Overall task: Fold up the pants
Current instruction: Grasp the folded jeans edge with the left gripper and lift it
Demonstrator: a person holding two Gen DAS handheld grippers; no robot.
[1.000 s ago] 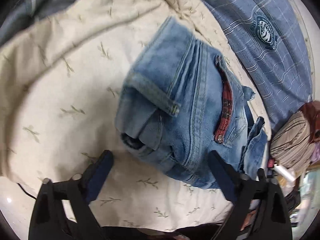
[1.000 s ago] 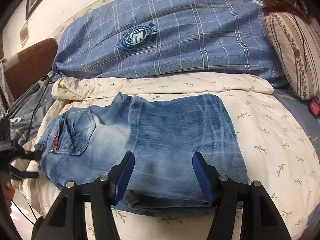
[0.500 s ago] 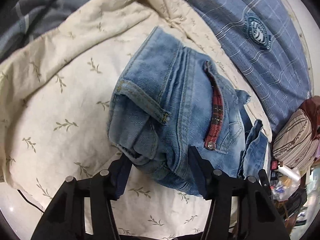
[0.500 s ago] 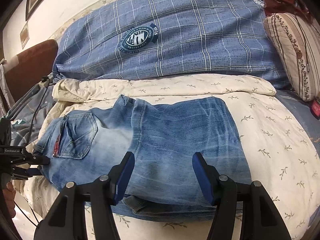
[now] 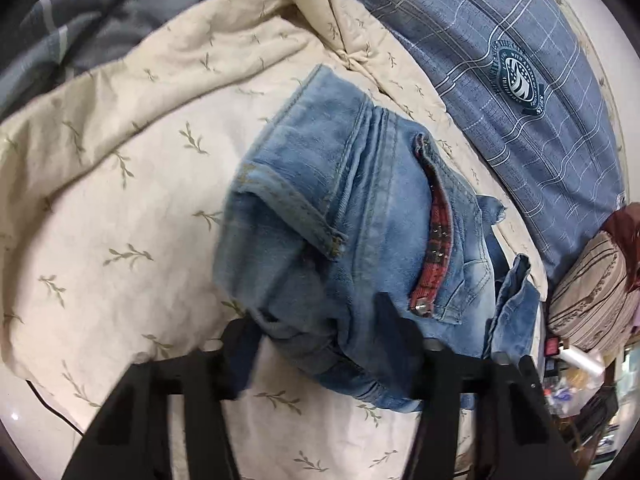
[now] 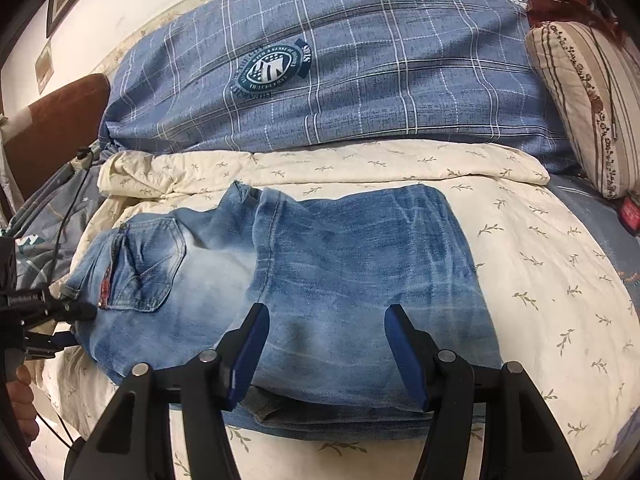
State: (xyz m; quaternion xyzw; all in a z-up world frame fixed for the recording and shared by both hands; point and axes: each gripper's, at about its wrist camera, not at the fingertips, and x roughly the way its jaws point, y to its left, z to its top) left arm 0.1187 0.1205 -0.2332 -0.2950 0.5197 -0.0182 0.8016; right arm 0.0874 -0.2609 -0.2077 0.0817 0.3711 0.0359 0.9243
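A: Our left gripper (image 5: 316,344) has just been closing on the jeans (image 6: 280,280); its jaws now pinch the waistband corner by the back pocket (image 6: 148,264).

B: We can start folding. Our right gripper (image 6: 324,352) hangs with jaws apart over the legs, well right of that pocket, on the cream quilt (image 6: 540,280).

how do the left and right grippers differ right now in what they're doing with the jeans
The left gripper has just been closing, and the bunched waistband end of the jeans sits between its jaws. The right gripper has wider jaws with only flat folded denim below, nothing gripped. Both are black with blue pads.
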